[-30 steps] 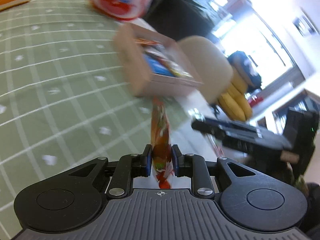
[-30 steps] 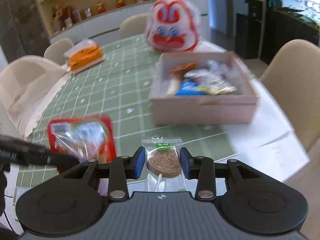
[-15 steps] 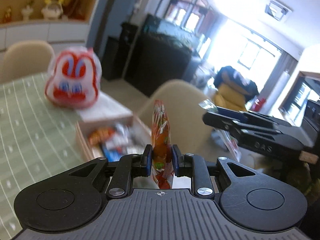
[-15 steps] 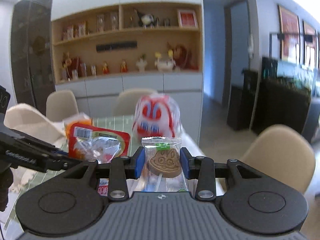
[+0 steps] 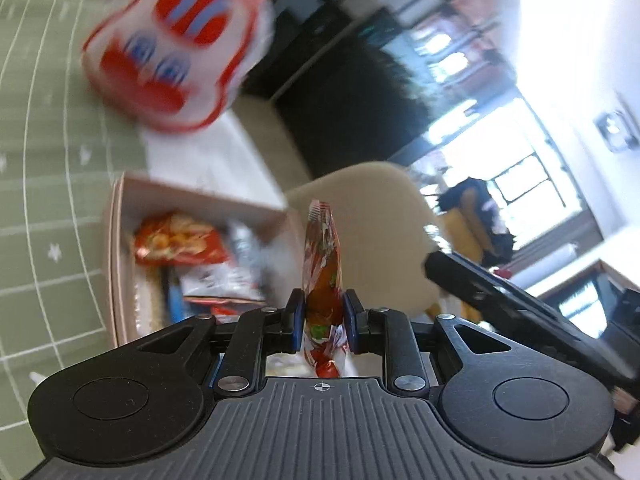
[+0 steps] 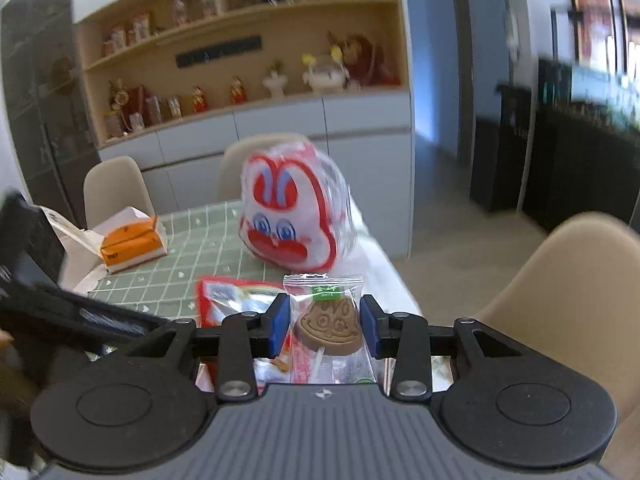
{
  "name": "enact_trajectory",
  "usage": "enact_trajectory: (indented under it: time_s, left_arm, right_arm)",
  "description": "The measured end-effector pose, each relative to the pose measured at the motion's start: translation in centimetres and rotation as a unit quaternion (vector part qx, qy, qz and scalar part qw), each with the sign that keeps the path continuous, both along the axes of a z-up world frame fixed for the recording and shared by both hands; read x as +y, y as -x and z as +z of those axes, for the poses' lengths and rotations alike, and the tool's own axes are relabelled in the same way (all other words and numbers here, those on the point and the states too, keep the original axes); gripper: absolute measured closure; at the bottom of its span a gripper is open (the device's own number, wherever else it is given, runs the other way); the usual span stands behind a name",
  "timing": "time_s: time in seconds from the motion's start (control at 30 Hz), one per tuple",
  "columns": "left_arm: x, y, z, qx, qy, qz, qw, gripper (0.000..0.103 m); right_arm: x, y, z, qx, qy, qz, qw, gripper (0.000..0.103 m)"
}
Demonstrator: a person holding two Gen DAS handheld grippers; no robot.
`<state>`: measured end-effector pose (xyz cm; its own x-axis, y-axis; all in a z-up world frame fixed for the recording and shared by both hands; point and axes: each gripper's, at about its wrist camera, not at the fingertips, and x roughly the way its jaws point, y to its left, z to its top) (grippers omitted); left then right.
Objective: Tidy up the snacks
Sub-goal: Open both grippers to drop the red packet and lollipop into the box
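Observation:
My left gripper (image 5: 320, 316) is shut on a red snack packet (image 5: 323, 264), seen edge-on, held above the near right corner of a pale pink box (image 5: 116, 264). The box holds several snack packs, one an orange-red bag (image 5: 176, 242). My right gripper (image 6: 325, 324) is shut on a clear-wrapped chocolate lollipop (image 6: 327, 326), held in the air. In the right wrist view the red snack packet (image 6: 236, 300) and the left gripper's arm (image 6: 80, 316) show just left of the lollipop. The right gripper's body (image 5: 516, 304) shows at the right of the left wrist view.
A red-and-white rabbit-face bag (image 6: 294, 216) stands on the green checked tablecloth (image 6: 192, 248) behind the box. An orange tissue box (image 6: 132, 244) lies at far left. Beige chairs (image 6: 560, 300) stand around the table. Shelves with figurines line the back wall.
Both grippers have tilted downward again, still holding their snacks. The left one now looks down into the box from closer. The red packet sits lower and nearer the lollipop in the right view.

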<state>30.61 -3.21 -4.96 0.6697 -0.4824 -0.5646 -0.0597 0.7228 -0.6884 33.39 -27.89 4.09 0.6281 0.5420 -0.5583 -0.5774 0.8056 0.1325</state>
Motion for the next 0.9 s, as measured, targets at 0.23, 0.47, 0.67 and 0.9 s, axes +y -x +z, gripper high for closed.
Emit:
enact_trajectory:
  time_s: [0.23,0.47,0.67,0.9]
  left_arm:
    - [3.2,0.8,-1.4,0.016,-0.049,0.05,0.9974,0.073]
    - [3.0,6.3,2.9,-0.03,-0.137,0.07,0.9876,0.073]
    - [-0.2,13.3,6.8,-0.069,-0.231,0.064,0.9685,0.077]
    - [-2.7,21.2,7.7,-0.065,-0.255,0.036,0.9641,0.087]
  right_arm:
    - [2.1,-4.7,-6.4,0.113,-0.002,-0.015,0.994,0.065]
    - [3.0,-3.5,-8.2,0.119,-0.035,-0.034,0.992,0.055]
    - [1.5,2.9,-3.5,0.034,-0.023,-0.054,0.998,0.041]
    - [2.2,15.4,-1.0,-0.031,0.074,-0.081,0.994,0.025]
